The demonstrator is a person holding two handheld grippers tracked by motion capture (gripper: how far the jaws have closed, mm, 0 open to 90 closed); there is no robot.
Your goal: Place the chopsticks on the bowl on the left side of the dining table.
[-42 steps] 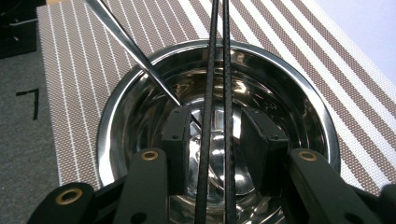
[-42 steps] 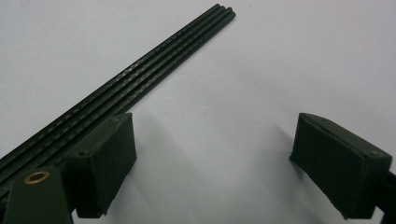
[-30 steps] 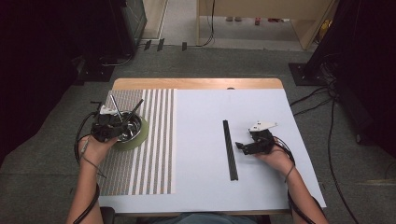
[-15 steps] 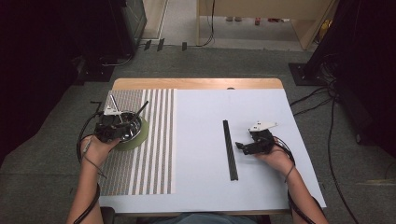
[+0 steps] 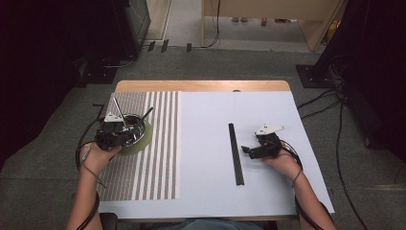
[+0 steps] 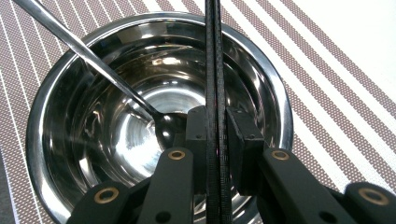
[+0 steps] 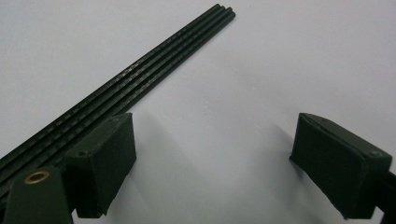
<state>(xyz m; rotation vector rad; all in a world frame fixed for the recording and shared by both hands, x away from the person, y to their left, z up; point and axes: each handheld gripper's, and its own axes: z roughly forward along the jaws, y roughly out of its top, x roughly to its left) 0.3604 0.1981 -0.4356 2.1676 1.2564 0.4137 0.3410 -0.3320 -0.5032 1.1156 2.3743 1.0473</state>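
Left gripper [image 6: 215, 154]: closed on a pair of thin black sticks [image 6: 214, 70], held side by side between its pads; seen from above it sits over the bowl [image 5: 132, 128] at the left of the worktop.
Sticks: in the left gripper view they run straight up from the jaws, across the bowl and past its far rim.
Bowl: shiny steel, round, on a green mat [image 5: 142, 141] that lies on the striped placemat [image 5: 153, 158].
Spoon [image 6: 100, 65]: a metal spoon, its head resting in the bottom of the bowl just beside the gripper pads, its handle leaning up over the rim to the upper left.
Right gripper [image 5: 252, 151]: open, jaws wide apart with nothing between them; it rests low over the white sheet [image 5: 206, 143], just to the right of the rods.
Rods [image 5: 235, 153]: a bundle of long black rods lying flat on the white sheet, side by side and touching; in the right gripper view they [image 7: 140, 79] pass just outside that gripper's left pad.
Worktop [image 5: 201, 86]: wooden edge showing at the far side.
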